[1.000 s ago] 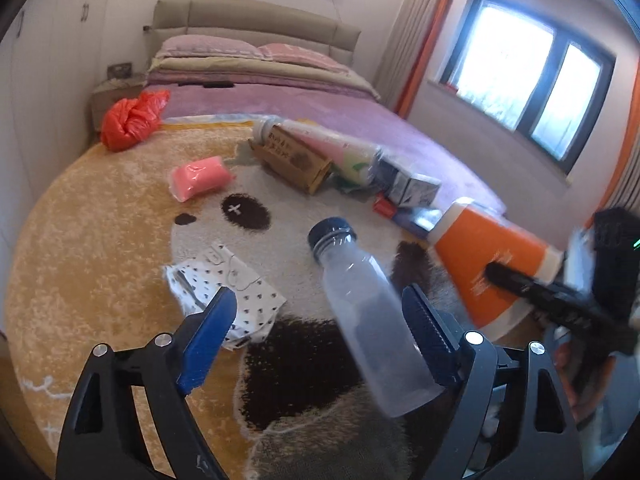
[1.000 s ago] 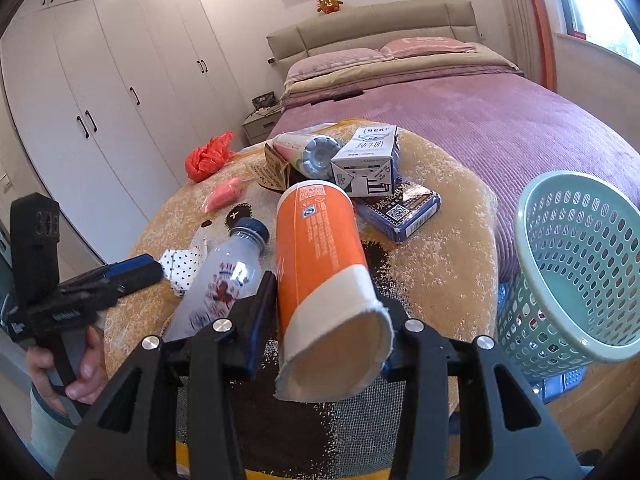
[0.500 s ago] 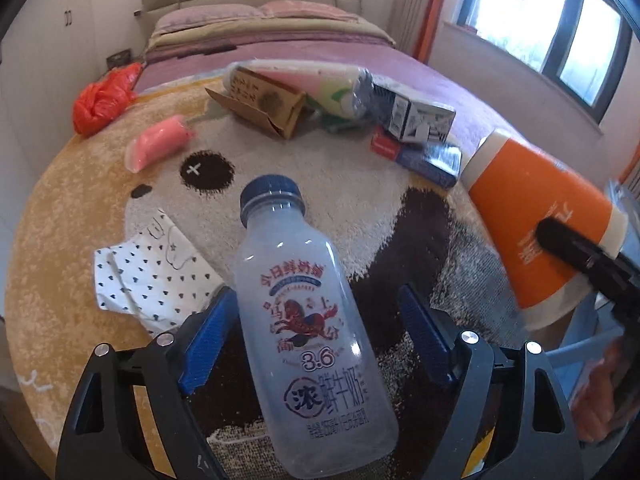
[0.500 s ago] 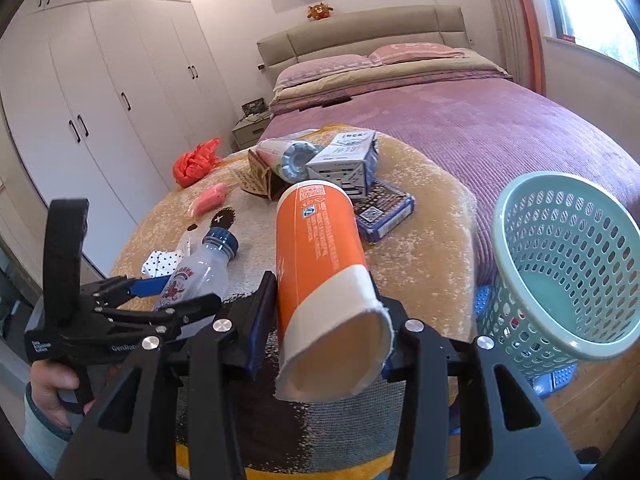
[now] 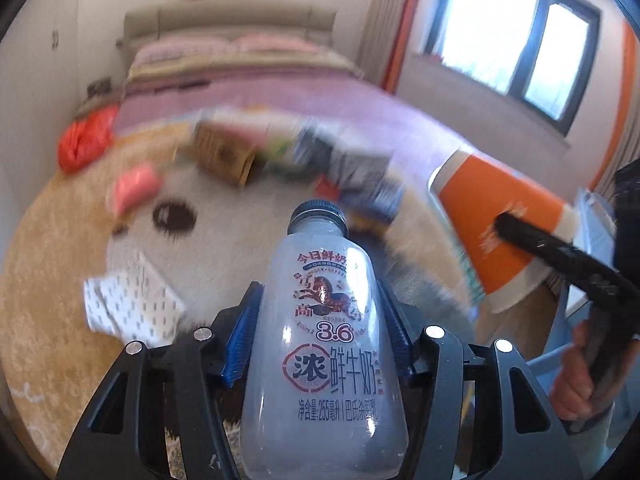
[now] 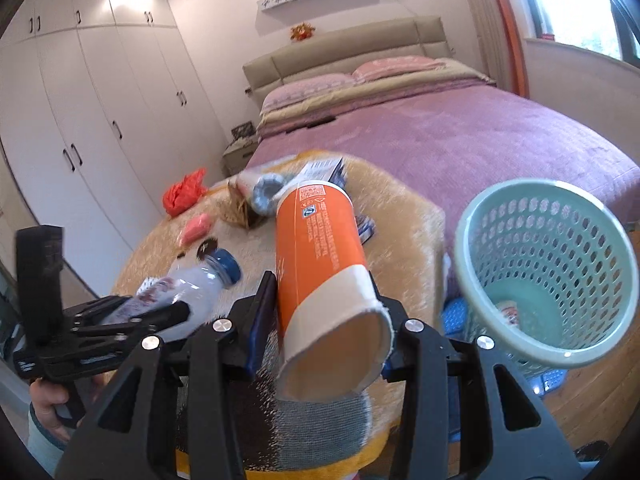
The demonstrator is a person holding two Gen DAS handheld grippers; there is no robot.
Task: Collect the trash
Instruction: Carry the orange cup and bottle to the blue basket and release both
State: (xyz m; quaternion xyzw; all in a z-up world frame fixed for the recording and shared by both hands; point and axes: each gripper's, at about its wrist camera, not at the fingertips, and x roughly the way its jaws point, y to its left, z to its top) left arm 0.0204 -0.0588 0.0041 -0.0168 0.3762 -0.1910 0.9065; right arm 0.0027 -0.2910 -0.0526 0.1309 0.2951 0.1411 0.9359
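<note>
My left tongs (image 5: 320,340) are closing on a clear plastic milk bottle (image 5: 326,344), which sits between the blue pads (image 5: 242,336) with its dark cap (image 5: 319,214) pointing away from me; the pads look to be against its sides, and the bottle is up off the round rug (image 5: 52,280). My right tongs (image 6: 322,320) are clamped on an orange paper cup (image 6: 320,256), narrow and tight around its pale rim end, whose open mouth faces back toward me while its base points toward the bed (image 6: 460,136). Seen from the right side, my left hand (image 6: 48,408) grips the handle of the left tongs low at the left edge, with the bottle lying tilted in them. A pale green mesh basket (image 6: 560,264) stands just to the right of the cup, beside the rug, with a small piece of something lying at its bottom. Still on the rug are a pink lump (image 6: 196,228), a white spotted paper bag (image 5: 128,304), a brown cardboard box (image 5: 224,156) and a few cartons and packets heaped near the bed, too blurred to tell apart. A red plastic bag (image 6: 184,192) lies off the rug's far edge, near the white wardrobe (image 6: 80,120).
</note>
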